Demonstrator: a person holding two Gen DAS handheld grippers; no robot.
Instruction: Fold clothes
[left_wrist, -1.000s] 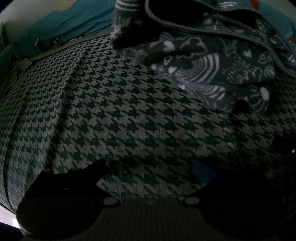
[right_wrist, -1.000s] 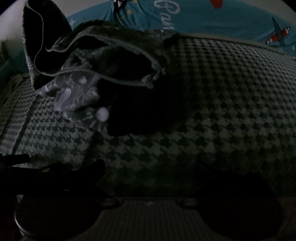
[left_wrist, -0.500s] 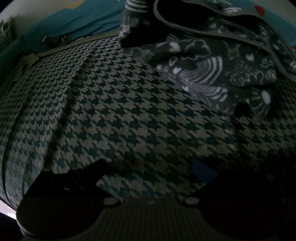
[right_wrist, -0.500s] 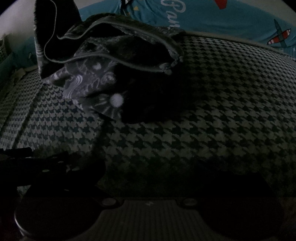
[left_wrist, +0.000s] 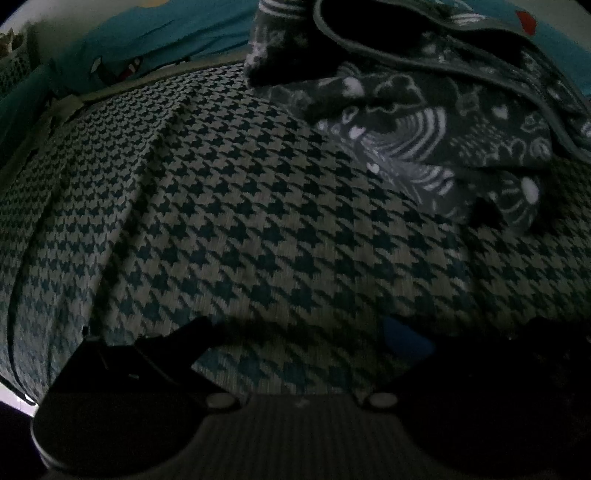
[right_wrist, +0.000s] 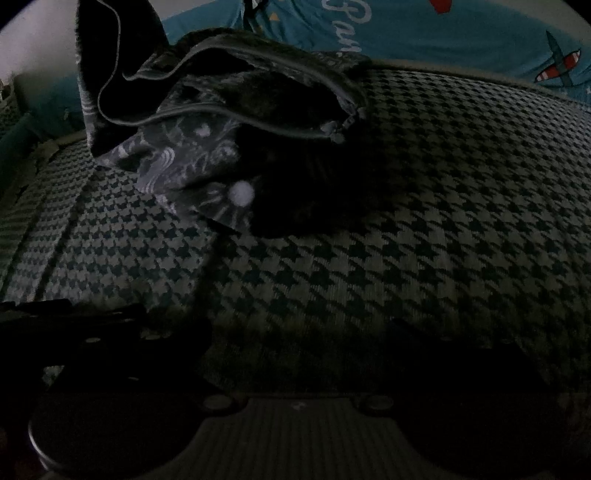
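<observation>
A dark grey fleece garment (left_wrist: 424, 122) with white patterns and a grey trim lies bunched on the houndstooth surface (left_wrist: 240, 221), at the upper right of the left wrist view. The same garment (right_wrist: 229, 122) fills the upper left of the right wrist view, one dark flap standing up at its left end. My left gripper (left_wrist: 299, 328) is open, low over the houndstooth cloth, well short of the garment. My right gripper (right_wrist: 299, 328) is also open, hovering over bare cloth in front of the garment. Nothing is between either pair of fingers.
A teal cloth (right_wrist: 443, 33) printed with aeroplanes and white lettering runs along the back. The houndstooth surface (right_wrist: 461, 206) stretches wide to the right of the garment. At the far left a pale edge (left_wrist: 11, 391) marks where the surface ends. The scene is dim.
Both grippers have drawn slightly back from the garment, which now sits a little higher in both views. Both stay open.
</observation>
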